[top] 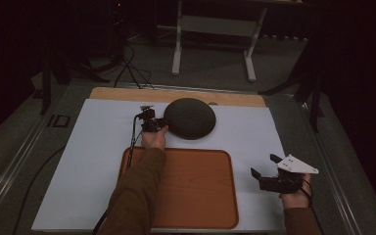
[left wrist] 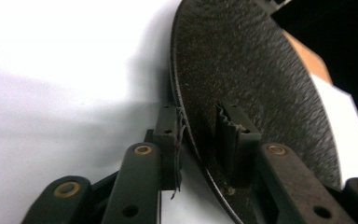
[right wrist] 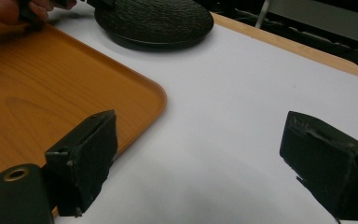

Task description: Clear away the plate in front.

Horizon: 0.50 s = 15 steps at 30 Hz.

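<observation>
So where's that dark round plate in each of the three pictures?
High view: the dark round plate lies upper centre, beyond the wooden tray.
Left gripper view: its rim runs up between the left gripper pads, right of centre.
Right gripper view: top centre.
Shared landmark: the white sheet beneath it.

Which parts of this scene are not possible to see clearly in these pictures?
- Underside of the dark round plate: hidden in the high view by its own top.
- Pad contact of the left tool on the plate rim: left gripper view, dim, cannot tell.
- Near edge of the wooden tray: high view, partly covered by the sleeve.
</observation>
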Each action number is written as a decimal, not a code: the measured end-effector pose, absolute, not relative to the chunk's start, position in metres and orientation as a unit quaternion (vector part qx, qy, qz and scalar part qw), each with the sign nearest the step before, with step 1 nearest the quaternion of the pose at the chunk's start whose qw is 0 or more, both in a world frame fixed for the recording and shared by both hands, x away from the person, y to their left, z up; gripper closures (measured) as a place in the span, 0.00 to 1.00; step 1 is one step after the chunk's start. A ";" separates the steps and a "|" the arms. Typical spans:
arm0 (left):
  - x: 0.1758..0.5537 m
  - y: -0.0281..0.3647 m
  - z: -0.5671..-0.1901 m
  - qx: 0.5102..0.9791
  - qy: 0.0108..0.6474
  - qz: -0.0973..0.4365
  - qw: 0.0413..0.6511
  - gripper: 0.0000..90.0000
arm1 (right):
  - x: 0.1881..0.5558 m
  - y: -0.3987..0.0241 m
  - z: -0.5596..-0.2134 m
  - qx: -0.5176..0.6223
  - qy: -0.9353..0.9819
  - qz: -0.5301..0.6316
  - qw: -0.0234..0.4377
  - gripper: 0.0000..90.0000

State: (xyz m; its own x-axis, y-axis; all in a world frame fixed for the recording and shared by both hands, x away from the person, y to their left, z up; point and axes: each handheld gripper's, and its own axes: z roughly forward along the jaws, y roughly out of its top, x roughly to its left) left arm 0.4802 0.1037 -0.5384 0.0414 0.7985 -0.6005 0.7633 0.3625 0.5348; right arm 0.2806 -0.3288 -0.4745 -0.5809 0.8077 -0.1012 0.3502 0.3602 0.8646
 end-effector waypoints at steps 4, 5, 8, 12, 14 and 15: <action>0.478 0.107 -0.538 0.520 0.702 -0.009 0.486 0.86 | 0.281 -0.330 -0.475 0.372 0.779 0.427 0.268 0.12; 0.477 0.107 -0.537 0.514 0.701 -0.013 0.494 0.88 | 0.281 -0.330 -0.475 0.373 0.780 0.426 0.267 0.12; 0.478 0.106 -0.531 0.511 0.692 -0.009 0.509 0.90 | 0.281 -0.330 -0.475 0.374 0.781 0.425 0.265 0.12; 0.478 0.105 -0.527 0.498 0.691 -0.019 0.525 0.93 | 0.281 -0.329 -0.475 0.372 0.782 0.424 0.264 0.12; 0.477 0.106 -0.528 0.476 0.687 -0.041 0.548 0.92 | 0.281 -0.329 -0.475 0.373 0.782 0.424 0.263 0.12; 0.477 0.104 -0.528 0.470 0.681 -0.047 0.560 0.91 | 0.281 -0.329 -0.475 0.372 0.783 0.423 0.262 0.12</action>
State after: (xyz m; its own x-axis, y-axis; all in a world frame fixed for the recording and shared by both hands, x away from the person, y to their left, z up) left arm 0.4772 0.1043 -0.5276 0.0693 0.5867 -0.8068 0.6922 0.5541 0.4624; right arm 0.2811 -0.3291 -0.4753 -0.5856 0.8051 -0.0947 0.3617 0.3640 0.8583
